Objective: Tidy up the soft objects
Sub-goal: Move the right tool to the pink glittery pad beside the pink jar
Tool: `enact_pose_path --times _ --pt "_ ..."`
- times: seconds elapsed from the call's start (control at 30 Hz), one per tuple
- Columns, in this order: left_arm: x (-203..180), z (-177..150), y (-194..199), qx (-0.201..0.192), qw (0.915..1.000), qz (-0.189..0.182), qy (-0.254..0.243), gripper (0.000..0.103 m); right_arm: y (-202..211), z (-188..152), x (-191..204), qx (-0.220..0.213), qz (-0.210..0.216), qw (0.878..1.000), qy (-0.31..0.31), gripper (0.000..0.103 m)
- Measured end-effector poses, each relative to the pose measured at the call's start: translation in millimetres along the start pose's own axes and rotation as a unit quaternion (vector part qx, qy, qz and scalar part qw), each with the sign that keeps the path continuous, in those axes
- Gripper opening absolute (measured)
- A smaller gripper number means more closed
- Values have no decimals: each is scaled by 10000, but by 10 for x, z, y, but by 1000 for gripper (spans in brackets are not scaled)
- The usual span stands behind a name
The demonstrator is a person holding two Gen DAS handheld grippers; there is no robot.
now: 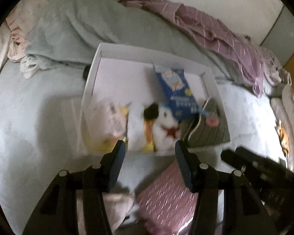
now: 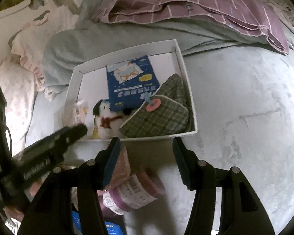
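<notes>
From my left wrist, my left gripper (image 1: 150, 148) hangs apart and empty over the white box (image 1: 209, 74), where the plush toy (image 1: 166, 125) lies gathered. From my right wrist, my right gripper (image 2: 147, 146) is apart too, empty above the pink roll (image 2: 135, 192) on the bed (image 2: 245, 107), likely next.

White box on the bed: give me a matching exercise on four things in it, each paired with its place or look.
Things:
1. blue packet
2. plaid pouch
3. white plush toy
4. clear-wrapped item

Places or looks:
A. green checks, at the box's right wall
B. at the box's left wall
C. printed card, leaning over the plush toy's head
D. red scarf, near the front wall

Pairs: 1-C, 2-A, 3-D, 4-B
</notes>
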State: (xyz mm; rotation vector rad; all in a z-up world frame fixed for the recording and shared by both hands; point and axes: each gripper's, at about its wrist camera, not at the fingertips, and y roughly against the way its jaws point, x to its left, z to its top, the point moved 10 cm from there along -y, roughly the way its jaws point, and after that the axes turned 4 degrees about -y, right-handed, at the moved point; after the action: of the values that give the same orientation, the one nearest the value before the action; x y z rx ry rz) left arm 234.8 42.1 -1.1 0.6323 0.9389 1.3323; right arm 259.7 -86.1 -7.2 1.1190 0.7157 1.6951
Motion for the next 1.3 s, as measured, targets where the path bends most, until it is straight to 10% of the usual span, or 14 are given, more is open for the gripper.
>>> enact_pose_path --times 0.87,1.3 --pt "314 -419 206 799 9965 -246 88 53 103 -385 271 619 446 9907 -1130 54" --pt "463 -393 239 680 9977 -28 67 53 580 -439 210 -459 -1164 9838 -1286 54"
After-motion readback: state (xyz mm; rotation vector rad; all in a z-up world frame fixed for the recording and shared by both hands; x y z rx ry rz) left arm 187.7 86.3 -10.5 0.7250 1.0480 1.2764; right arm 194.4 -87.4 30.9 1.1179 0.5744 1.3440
